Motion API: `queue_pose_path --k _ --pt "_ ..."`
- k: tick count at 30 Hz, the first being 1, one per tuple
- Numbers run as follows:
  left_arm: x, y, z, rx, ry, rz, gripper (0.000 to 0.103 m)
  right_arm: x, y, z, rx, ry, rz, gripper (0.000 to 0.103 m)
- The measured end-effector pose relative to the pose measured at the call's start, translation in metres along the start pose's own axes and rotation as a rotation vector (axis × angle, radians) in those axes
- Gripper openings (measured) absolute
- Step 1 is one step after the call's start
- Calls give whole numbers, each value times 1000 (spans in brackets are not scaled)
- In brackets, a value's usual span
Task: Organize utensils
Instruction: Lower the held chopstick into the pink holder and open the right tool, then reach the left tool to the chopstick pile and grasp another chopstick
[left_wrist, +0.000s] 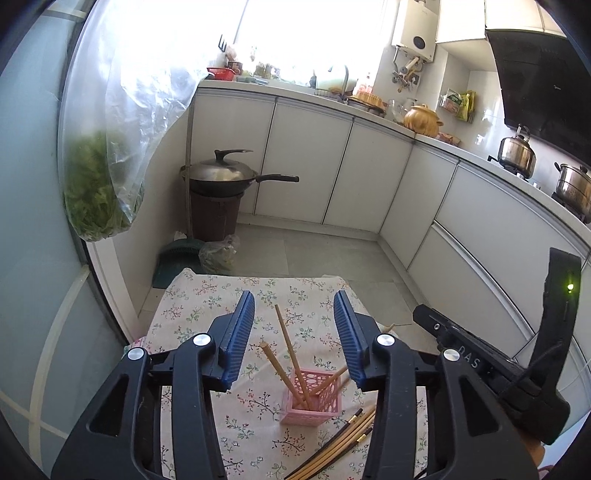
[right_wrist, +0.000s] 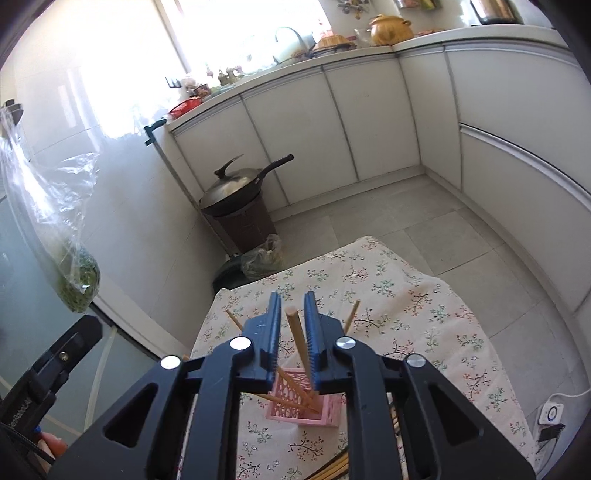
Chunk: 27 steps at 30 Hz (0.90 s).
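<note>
loose chopsticks (left_wrist: 332, 446) beside pink holder (left_wrist: 312, 398)

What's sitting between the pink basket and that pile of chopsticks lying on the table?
Nothing: in the left wrist view only bare flowered tablecloth separates the pink basket from the loose chopsticks, a narrow gap.

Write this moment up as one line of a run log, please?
stage: filling pink basket | left gripper: jaws open, empty | right gripper: jaws narrowly apart around an upright chopstick | loose chopsticks wait on floral cloth
</note>
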<state>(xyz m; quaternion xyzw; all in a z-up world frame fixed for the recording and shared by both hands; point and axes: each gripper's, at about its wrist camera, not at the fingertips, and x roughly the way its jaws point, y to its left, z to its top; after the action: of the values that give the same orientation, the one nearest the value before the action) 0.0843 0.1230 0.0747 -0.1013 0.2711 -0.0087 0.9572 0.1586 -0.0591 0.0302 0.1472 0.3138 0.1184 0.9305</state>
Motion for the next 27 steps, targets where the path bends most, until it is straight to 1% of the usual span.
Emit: queue_pose_path --k 3,6,11,12,16,20,22,26,27 --pt "-4 -5 0 14 -7 -5 43 -17 2 -1 -31 -25 -5 17" --pt "-8 -12 -2 31 -14 -9 46 -33 3 -3 -57 -35 -16 17" --pt "-13 -25 -8 72 -20 -7 54 -54 1 -9 -78 -52 -33 19" --pt "-13 -27 -8 79 -20 -4 56 -57 0 -10 -81 -53 -36 22" --pt "-17 -33 -13 106 -27 9 67 -67 -6 -16 -74 -60 -48 32" --pt "-20 -38 -18 128 -31 20 76 -75 -11 -20 -70 -64 -60 38" --pt "-20 -40 -20 137 -30 23 79 -79 -15 -23 -65 -71 -68 46" --pt "-21 -43 -24 155 -29 27 86 -85 -24 -29 -40 -74 -86 54" --pt "-21 -45 -24 160 -29 27 88 -85 -27 -30 -32 -74 -89 59"
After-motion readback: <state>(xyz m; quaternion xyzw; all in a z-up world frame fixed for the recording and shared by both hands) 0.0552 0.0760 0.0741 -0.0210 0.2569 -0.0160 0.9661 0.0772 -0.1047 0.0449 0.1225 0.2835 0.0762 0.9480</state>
